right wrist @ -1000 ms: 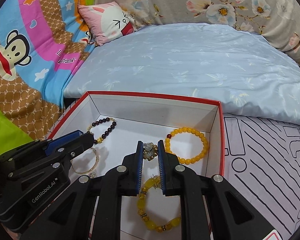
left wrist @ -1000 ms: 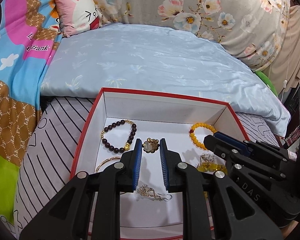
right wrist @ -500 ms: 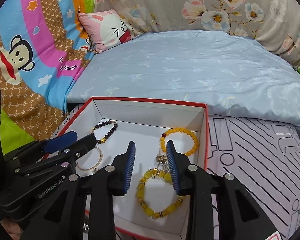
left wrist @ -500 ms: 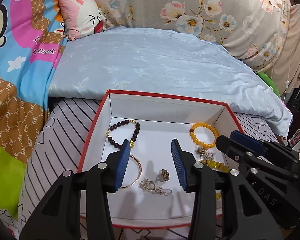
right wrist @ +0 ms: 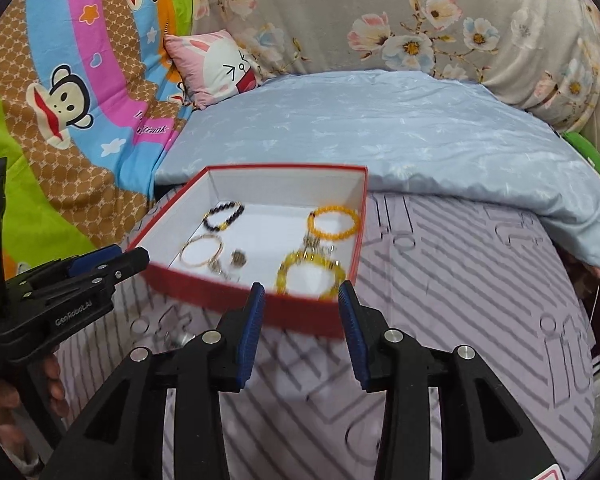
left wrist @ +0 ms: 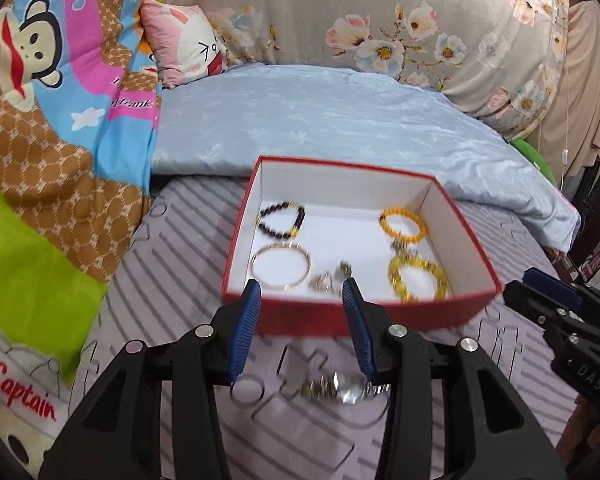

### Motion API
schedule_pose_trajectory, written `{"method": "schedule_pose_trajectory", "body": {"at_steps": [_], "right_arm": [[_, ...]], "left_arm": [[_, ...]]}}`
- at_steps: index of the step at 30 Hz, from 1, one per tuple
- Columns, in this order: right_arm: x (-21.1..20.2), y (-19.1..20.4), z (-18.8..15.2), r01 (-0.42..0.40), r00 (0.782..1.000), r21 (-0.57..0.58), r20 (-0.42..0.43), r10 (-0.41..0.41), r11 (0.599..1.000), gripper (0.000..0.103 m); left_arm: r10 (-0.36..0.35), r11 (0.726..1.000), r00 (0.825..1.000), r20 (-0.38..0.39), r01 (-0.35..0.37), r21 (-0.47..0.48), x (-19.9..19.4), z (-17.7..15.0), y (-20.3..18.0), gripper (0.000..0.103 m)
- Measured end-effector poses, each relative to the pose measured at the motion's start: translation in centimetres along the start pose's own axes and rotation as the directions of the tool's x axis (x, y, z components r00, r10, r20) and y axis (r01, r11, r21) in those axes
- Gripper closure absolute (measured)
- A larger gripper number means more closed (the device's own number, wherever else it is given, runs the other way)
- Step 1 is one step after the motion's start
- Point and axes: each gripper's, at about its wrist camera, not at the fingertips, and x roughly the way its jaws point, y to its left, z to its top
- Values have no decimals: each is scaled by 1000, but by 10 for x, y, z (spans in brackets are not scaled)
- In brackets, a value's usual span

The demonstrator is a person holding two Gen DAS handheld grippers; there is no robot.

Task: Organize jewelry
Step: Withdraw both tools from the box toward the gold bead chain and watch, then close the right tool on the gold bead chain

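A red box (left wrist: pixel 332 318) with a white inside sits on the striped bed cover; it also shows in the right wrist view (right wrist: pixel 244 300). Inside lie a dark bead bracelet (left wrist: pixel 282 220), a thin gold bangle (left wrist: pixel 281 266), an orange bead bracelet (left wrist: pixel 403 225), a yellow bead bracelet (left wrist: pixel 418 280), small earrings (left wrist: pixel 324 280) and a small brooch (left wrist: pixel 343 269). A silver watch (left wrist: pixel 340 390) lies on the cover in front of the box, between my left gripper's arms. My left gripper (left wrist: pixel 302 300) is open and empty, just before the box's front wall. My right gripper (right wrist: pixel 301 294) is open and empty, at the box's front right.
A light blue quilt (left wrist: pixel 320 120) lies behind the box. A cartoon blanket (left wrist: pixel 40 128) covers the left side and a pink cushion (left wrist: pixel 184 42) sits at the back. A floral pillow (right wrist: pixel 420 20) lines the rear. The striped cover (right wrist: pixel 460 280) extends right of the box.
Both grippers let go of the small pieces, opened wide, and pulled back out of the box toward me. The brooch and earrings now lie on the box floor. The watch has come into view.
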Motion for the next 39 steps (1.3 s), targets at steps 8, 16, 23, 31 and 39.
{"method": "schedule_pose_trajectory", "body": {"at_steps": [8, 16, 23, 31, 39], "right_arm": [[-35, 10, -63, -1, 997, 10, -77, 2, 1000, 65], [-46, 24, -119, -35, 984, 32, -172, 40, 999, 65], [-38, 33, -140, -48, 974, 28, -220, 53, 998, 67], [-35, 38, -145, -21, 975, -1, -223, 21, 1000, 75], [-44, 36, -145, -41, 975, 13, -218, 43, 999, 79]], "left_arm": [[0, 1000, 998, -59, -1, -23, -30, -50, 10, 62], [-21, 998, 993, -120, 14, -58, -52, -93, 16, 62], [-35, 997, 989, -145, 26, -70, -60, -109, 16, 62], [-48, 997, 985, -167, 39, -59, -59, -118, 10, 62], [-51, 998, 984, -171, 42, -54, -61, -122, 7, 62]]}}
